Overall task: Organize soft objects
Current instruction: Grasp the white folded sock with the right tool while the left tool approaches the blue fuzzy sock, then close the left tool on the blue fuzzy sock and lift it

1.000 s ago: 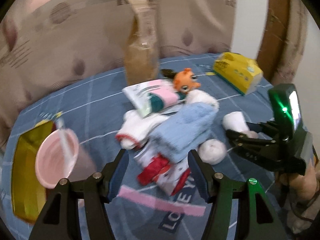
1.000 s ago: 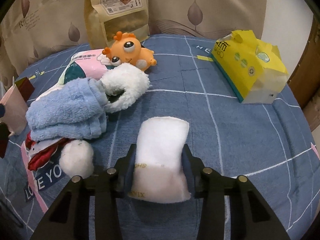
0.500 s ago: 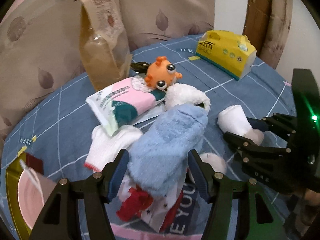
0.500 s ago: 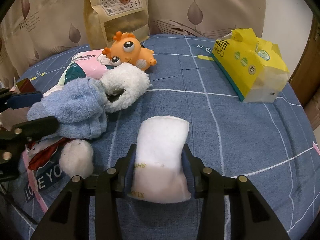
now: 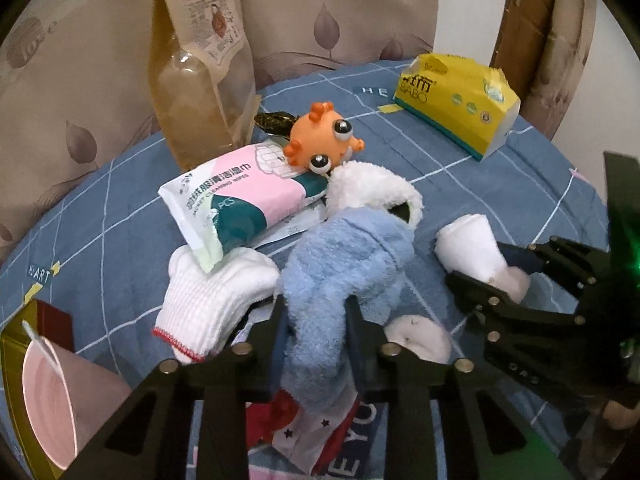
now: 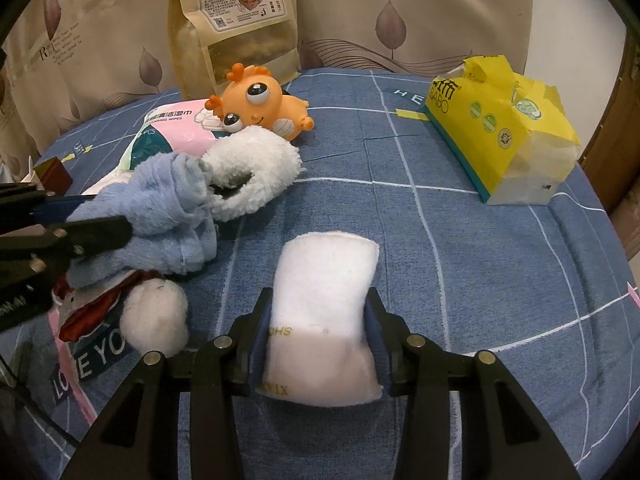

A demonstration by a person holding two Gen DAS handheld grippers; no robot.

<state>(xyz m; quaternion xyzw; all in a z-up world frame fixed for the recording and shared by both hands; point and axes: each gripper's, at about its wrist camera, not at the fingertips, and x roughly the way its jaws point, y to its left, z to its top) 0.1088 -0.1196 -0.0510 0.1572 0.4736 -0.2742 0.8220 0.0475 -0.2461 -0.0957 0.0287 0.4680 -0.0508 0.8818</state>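
My left gripper (image 5: 316, 320) is shut on a fluffy blue sock (image 5: 344, 264) with a white fleecy cuff (image 5: 372, 188); the sock also shows in the right wrist view (image 6: 160, 208). My right gripper (image 6: 318, 320) is shut on a white folded sock (image 6: 324, 292) resting on the blue bedspread (image 6: 460, 240); that sock shows in the left wrist view (image 5: 476, 248). A white knitted glove (image 5: 216, 300), a white pompom (image 6: 154, 320) and a red-and-white cloth (image 5: 304, 428) lie beside the blue sock.
An orange toy (image 6: 260, 100) leans on a pink wipes pack (image 5: 240, 196). A tall snack bag (image 6: 236, 20) stands at the back. A yellow tissue pack (image 6: 504, 128) lies at the right. A pink cup (image 5: 48, 400) sits at the left edge.
My left gripper has moved forward over the pile and closed its fingers on the blue sock. The right gripper has stayed shut on the white sock.
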